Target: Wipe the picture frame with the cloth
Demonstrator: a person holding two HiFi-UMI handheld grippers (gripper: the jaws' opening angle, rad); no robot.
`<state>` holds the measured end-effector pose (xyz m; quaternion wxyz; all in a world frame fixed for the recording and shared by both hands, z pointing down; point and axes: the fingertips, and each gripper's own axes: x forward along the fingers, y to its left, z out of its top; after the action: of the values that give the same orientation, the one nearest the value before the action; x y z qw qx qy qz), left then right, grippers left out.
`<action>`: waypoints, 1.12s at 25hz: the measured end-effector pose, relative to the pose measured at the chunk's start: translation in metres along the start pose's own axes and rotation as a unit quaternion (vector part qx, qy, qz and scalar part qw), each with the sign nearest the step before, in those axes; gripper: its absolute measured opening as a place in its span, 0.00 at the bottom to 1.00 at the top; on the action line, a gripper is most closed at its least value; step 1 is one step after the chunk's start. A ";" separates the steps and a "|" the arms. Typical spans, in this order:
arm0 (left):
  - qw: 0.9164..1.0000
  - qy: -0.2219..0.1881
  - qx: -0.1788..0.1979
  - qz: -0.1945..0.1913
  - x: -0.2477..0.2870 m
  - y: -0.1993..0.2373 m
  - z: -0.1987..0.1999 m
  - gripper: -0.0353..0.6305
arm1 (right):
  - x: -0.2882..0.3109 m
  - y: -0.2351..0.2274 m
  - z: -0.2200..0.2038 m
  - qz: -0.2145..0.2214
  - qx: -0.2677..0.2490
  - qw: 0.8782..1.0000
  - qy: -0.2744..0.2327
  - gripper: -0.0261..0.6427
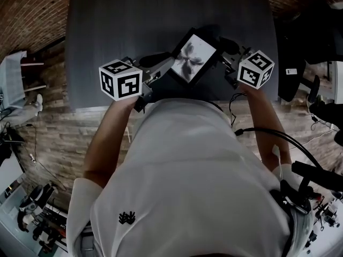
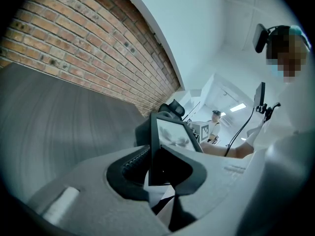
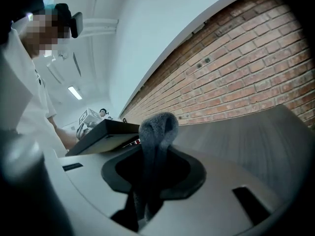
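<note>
Item 1, left tongs (image 1: 156, 73): closed on the near lower edge of the picture frame, which is pinched between the ribbed pads at that one place only.

Item 2, picture frame (image 1: 193, 58): dark border, pale print under glass. It is carried by the left tongs between the two tools, above the near part of the dark tabletop (image 1: 107, 25), with its face turned up towards the person. Whether any corner rests on the tabletop cannot be told.

Item 3, right tongs (image 3: 155, 167): closed on the grey cloth (image 3: 157, 129), which stands out beyond the tips as a short folded loop, just beside the frame's right edge. Contact between cloth and frame cannot be confirmed.

Hazards, as judged:
- a single-edge grip gives leverage, so wiping pressure far from the pinch could swing the frame or work it out of the pads
- the frame sits close to the tabletop's near edge, so a slip could send it to the floor
- little cloth protrudes, so a steep approach could bring the hard tips onto the glass
- dragging could pull the loop back through the right tongs
</note>
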<state>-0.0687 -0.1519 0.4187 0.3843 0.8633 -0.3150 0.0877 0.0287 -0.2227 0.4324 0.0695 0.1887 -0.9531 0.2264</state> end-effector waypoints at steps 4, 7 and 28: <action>1.000 0.001 -0.004 0.008 -0.006 0.009 0.000 0.17 | -0.006 0.009 -0.003 -0.005 -0.012 1.000 0.007 0.19; 1.000 0.000 -0.005 0.014 -0.006 0.013 0.001 0.17 | -0.015 0.012 -0.007 -0.011 -0.016 1.000 0.011 0.19; 0.986 -0.036 -0.046 0.154 0.023 0.080 0.003 0.17 | -0.040 0.042 -0.052 -0.003 -0.008 0.998 0.068 0.19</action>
<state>-0.0995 -0.2058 0.4744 0.3937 0.7886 -0.4616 0.1004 0.0516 -0.1509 0.4533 0.1363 0.1751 -0.9474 0.2305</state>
